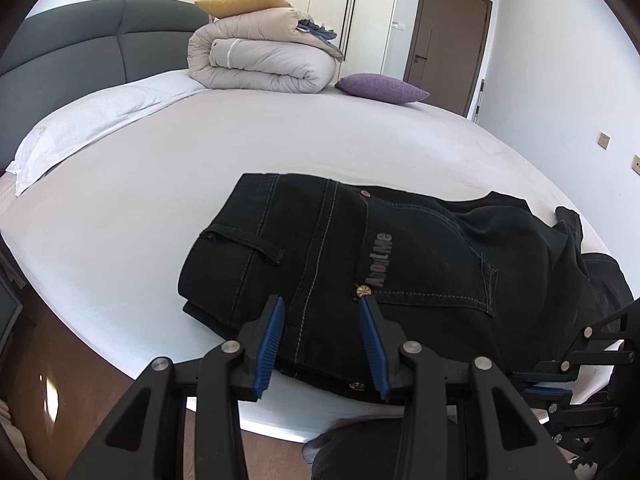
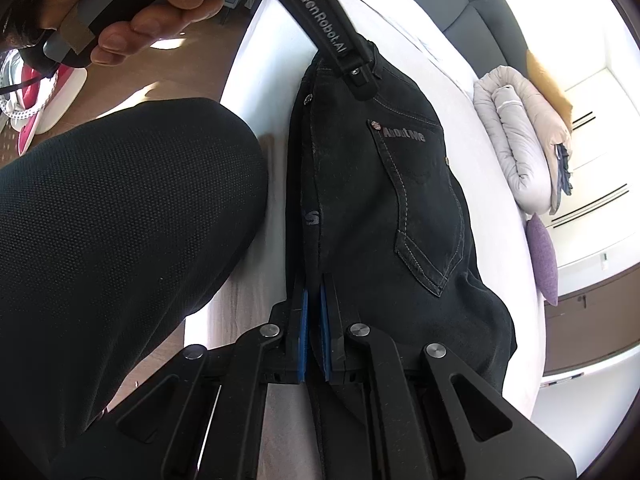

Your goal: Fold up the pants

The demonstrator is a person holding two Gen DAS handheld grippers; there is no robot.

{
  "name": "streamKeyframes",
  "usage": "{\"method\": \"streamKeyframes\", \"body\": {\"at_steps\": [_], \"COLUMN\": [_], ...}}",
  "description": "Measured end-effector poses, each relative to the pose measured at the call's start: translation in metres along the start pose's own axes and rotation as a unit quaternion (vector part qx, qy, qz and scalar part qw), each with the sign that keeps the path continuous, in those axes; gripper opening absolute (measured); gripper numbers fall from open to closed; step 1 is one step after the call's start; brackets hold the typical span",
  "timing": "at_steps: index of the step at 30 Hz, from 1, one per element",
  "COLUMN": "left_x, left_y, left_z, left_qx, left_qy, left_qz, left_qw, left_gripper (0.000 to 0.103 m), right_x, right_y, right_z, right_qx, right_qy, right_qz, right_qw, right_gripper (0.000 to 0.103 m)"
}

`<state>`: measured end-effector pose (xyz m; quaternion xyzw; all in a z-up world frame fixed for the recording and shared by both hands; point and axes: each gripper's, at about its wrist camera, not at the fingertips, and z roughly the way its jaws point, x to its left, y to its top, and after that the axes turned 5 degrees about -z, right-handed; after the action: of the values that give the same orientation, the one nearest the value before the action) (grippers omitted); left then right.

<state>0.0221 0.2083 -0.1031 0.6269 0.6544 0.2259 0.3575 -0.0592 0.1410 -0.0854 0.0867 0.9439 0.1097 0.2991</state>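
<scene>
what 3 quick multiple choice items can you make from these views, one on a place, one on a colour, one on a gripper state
1. Where do the black pants lie?
A. on the floor
B. on the bed near its edge
C. on the folded duvet

2. What colour is the small cushion beside the folded duvet?
A. purple
B. green
C. red

3. How do the left gripper's jaws stand?
A. clamped on a pillow
B. fully shut on nothing
C. apart over the pants

Answers:
1 B, the pants rest on the white sheet by the near edge.
2 A, the cushion is plainly purple.
3 C, a gap shows between the blue pads, with denim seen through it.
</scene>
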Motion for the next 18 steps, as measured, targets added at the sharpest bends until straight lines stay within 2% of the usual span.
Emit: {"method": "streamKeyframes", "body": {"at_steps": [4,8,14,15,18], "left_x": [0.002,0.008,-0.012,-0.019,-0.037], "left_y": [0.004,-0.004,-0.004,-0.001,0.012], "left_z": [0.001,0.033,0.028,0.023,0.008], "left_qx": [-0.006,0.063,0.057,0.049,0.023], "left_qy": [0.011,0.027,0.080,0.094,0.087], "left_qz": [-0.009,-0.031,0.017,0.028,0.033], "left_qw": [0.9999,0.9971,0.9950,0.9940,0.9954], "left_gripper": [0.041,0.041,0.041,0.041,0.041], "right_x": [-0.002,0.001,-0.003,-0.006,-0.015], "right_y": [-0.002,-0.005,-0.012,-0.014,-0.022], "right_z": [0.002,0.006,0.004,0.002,-0.009], "right_qx": [-0.002,-0.004,-0.019,-0.022,-0.039], "right_qy": [0.001,-0.001,0.001,0.005,0.018], "right_qz": [0.006,0.015,0.060,0.073,0.126], "right_qw": [1.000,1.000,0.998,0.997,0.991], "right_gripper": [0.005,0.008,0.010,0.013,0.016]}}
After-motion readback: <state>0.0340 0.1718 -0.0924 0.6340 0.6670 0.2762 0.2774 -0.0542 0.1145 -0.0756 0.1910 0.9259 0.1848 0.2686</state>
